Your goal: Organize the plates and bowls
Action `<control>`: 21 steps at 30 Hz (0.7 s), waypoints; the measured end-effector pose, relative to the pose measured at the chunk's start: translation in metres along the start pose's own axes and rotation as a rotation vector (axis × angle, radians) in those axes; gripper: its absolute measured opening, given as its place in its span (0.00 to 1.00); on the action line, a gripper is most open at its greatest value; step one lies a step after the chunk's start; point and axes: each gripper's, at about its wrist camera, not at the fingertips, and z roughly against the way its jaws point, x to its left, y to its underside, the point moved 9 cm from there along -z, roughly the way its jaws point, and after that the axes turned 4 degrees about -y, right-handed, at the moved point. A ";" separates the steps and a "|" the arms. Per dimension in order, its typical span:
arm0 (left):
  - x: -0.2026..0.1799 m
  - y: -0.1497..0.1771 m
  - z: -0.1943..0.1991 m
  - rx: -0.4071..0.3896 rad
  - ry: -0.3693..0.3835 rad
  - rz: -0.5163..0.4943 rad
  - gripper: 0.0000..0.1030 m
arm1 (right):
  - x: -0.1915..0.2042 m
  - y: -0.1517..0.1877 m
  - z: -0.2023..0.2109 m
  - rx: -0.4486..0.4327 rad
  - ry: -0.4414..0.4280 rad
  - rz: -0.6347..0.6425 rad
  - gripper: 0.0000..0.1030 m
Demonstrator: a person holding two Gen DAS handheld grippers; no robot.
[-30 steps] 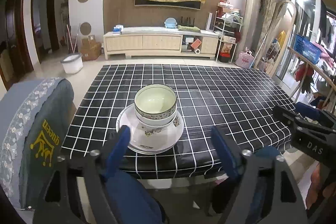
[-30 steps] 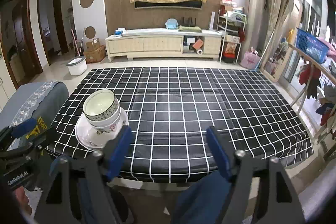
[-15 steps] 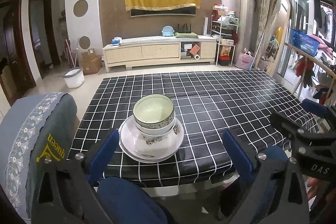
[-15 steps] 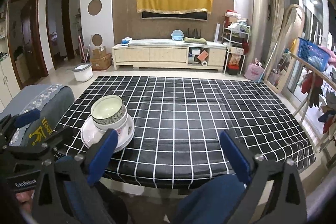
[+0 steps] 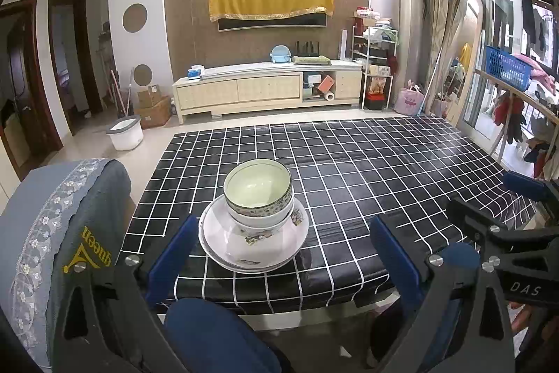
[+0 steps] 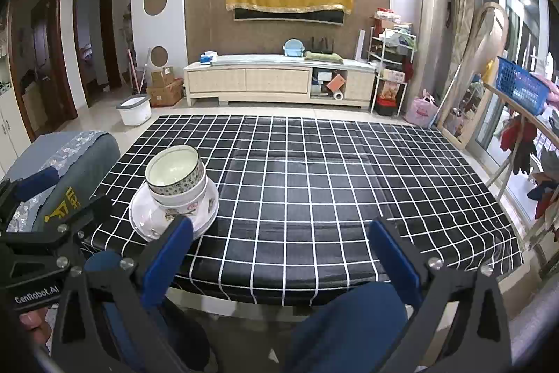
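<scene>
On the table: we see one pile of dishes near the front left part of the black checked tablecloth (image 5: pixel 367 184), and the other squares of the cloth carry nothing that we can see.
Pile: the bowl with the dark patterned band (image 5: pixel 258 187) sits inside a white bowl (image 5: pixel 260 222), and both rest on the white plates (image 5: pixel 253 245); from the double rim we judge that there are two plates, but we cannot be sure.
Position of pile: it stands upright, close to the front edge of the table, beside the grey chair cover (image 5: pixel 59 233).
Left gripper (image 5: pixel 283 254): its blue fingers stand wide apart and hold nothing; the pile shows between them but further away, not touching.
Right gripper (image 6: pixel 279 254): its fingers are also spread wide and carry nothing; the pile (image 6: pixel 174 194) lies to its left, apart from it.
Done: we judge that the stacking is finished, because bowls are nested and plates lie under them.
Left: we find no loose plate or bowl in these views; perhaps only moving the pile remains, but we cannot tell this.
</scene>
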 end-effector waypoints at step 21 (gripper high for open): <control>0.002 0.000 0.001 0.009 -0.005 0.006 0.95 | 0.006 -0.001 0.001 0.021 -0.003 0.001 0.99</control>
